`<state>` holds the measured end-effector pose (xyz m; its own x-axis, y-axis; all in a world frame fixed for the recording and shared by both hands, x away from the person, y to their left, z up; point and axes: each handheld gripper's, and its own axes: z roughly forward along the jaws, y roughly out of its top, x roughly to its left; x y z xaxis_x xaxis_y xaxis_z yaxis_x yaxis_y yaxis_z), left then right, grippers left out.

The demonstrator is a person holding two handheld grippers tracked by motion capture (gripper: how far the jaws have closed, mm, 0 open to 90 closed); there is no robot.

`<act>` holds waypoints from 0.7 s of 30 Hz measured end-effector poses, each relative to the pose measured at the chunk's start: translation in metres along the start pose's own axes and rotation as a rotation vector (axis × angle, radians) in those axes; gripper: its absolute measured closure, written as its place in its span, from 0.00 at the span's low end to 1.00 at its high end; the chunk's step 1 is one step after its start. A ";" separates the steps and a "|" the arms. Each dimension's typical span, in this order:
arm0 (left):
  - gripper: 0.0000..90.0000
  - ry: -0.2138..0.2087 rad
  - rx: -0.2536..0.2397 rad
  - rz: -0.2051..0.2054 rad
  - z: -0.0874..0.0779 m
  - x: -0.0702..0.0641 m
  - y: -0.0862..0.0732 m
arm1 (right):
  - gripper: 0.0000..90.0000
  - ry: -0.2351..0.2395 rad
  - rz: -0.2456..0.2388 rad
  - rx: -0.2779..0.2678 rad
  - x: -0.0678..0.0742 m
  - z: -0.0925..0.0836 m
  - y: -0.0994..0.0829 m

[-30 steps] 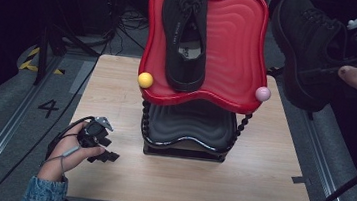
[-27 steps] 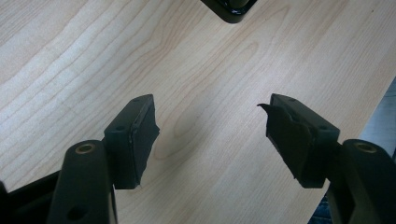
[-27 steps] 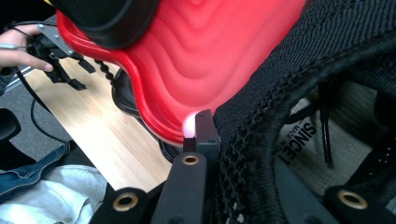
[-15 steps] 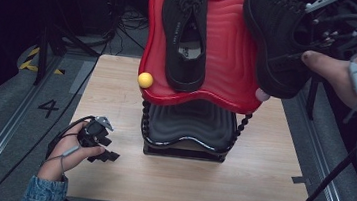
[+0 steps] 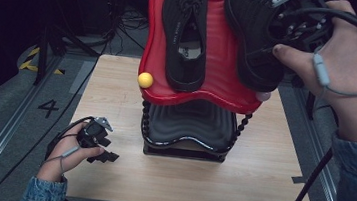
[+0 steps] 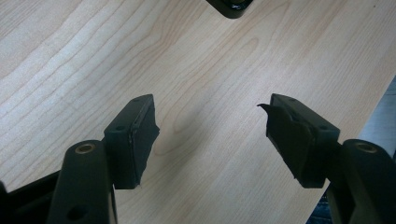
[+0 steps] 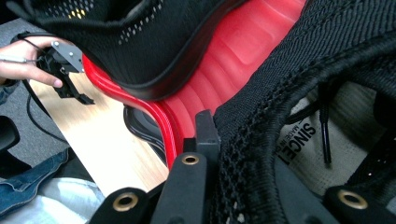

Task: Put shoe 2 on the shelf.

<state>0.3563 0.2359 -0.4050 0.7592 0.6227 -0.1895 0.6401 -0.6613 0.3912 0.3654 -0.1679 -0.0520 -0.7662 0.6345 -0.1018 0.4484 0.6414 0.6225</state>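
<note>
A black knit shoe (image 5: 186, 36) lies on the left half of the red wavy tray (image 5: 218, 84), the top tier of a rack. My right gripper (image 5: 300, 23) is shut on a second black shoe (image 5: 254, 33), which hangs over the tray's right half. In the right gripper view one jaw clamps the mesh collar of this held shoe (image 7: 303, 140), beside the red tray (image 7: 210, 79) and the first shoe (image 7: 140, 42). My left gripper (image 5: 103, 148) rests open on the wooden table (image 5: 117, 89), left of the rack. Between its fingers (image 6: 135, 135) there is bare wood.
Under the red tray sits a black wavy tray (image 5: 189, 126) on beaded posts. A yellow ball (image 5: 144, 80) and a pink ball (image 5: 263, 96) cap the front corners. Cables trail over the grey floor around the table.
My right hand has carried the held shoe leftward, from beyond the rack's right side to over the red tray. The left hand has stayed put.
</note>
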 end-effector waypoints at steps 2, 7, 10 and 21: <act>0.38 0.000 0.001 0.000 0.000 0.000 0.000 | 0.98 -0.001 -0.002 0.002 0.002 0.004 0.004; 0.38 0.002 -0.002 0.003 0.001 0.000 0.000 | 0.98 -0.027 -0.004 0.013 0.007 0.012 0.010; 0.38 -0.002 0.003 0.004 0.000 0.000 0.000 | 0.98 -0.036 -0.010 0.015 0.009 0.019 0.013; 0.38 -0.005 0.006 0.001 0.002 0.000 0.000 | 0.96 -0.021 -0.037 0.029 0.017 0.039 0.017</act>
<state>0.3562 0.2349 -0.4067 0.7600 0.6204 -0.1936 0.6404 -0.6641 0.3858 0.3775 -0.1295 -0.0736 -0.7729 0.6187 -0.1407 0.4333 0.6767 0.5953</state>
